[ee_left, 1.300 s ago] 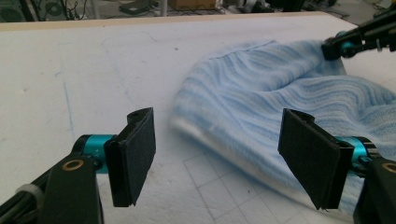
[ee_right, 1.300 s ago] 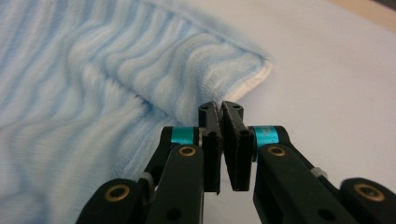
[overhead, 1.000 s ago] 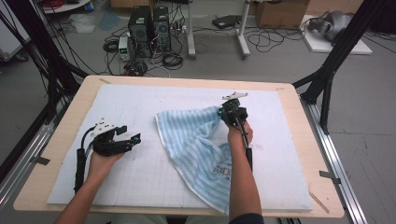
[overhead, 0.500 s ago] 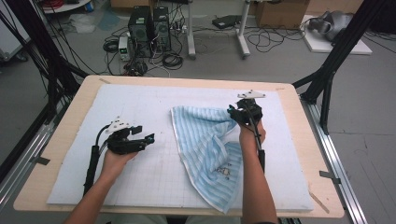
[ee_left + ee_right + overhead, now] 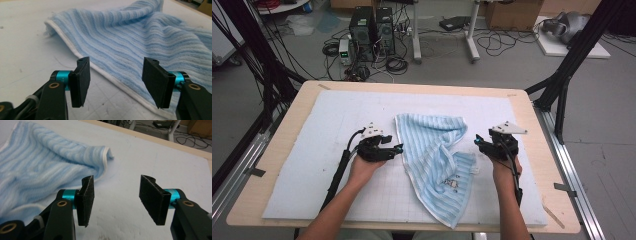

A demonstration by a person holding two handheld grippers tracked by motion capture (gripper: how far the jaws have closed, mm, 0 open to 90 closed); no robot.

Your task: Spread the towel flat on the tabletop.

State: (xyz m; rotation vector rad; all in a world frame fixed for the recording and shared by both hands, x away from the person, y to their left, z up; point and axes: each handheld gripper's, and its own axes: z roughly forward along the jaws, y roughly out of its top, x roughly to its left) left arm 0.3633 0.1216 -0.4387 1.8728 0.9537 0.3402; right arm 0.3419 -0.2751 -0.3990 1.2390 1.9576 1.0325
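Note:
A light blue striped towel (image 5: 437,155) with a white hem lies crumpled on the white mat, its long side running toward the front edge. My left gripper (image 5: 396,148) sits just left of the towel, open, its jaws facing the white hem (image 5: 110,78) with nothing between them. The towel (image 5: 140,37) spreads beyond the jaws in the left gripper view. My right gripper (image 5: 478,141) rests to the right of the towel, open and empty. In the right gripper view the towel's folded corner (image 5: 100,157) lies ahead and to the left of the jaws, apart from them.
The white mat (image 5: 312,130) covers a wooden table (image 5: 272,150) with bare rims. Black frame posts (image 5: 562,85) stand at the right and left sides. Computers and cables (image 5: 372,35) are on the floor behind the table.
The right gripper let go of the towel and pulled back to the right and toward the person. The towel dropped flat. The left gripper moved right, up to the towel's edge.

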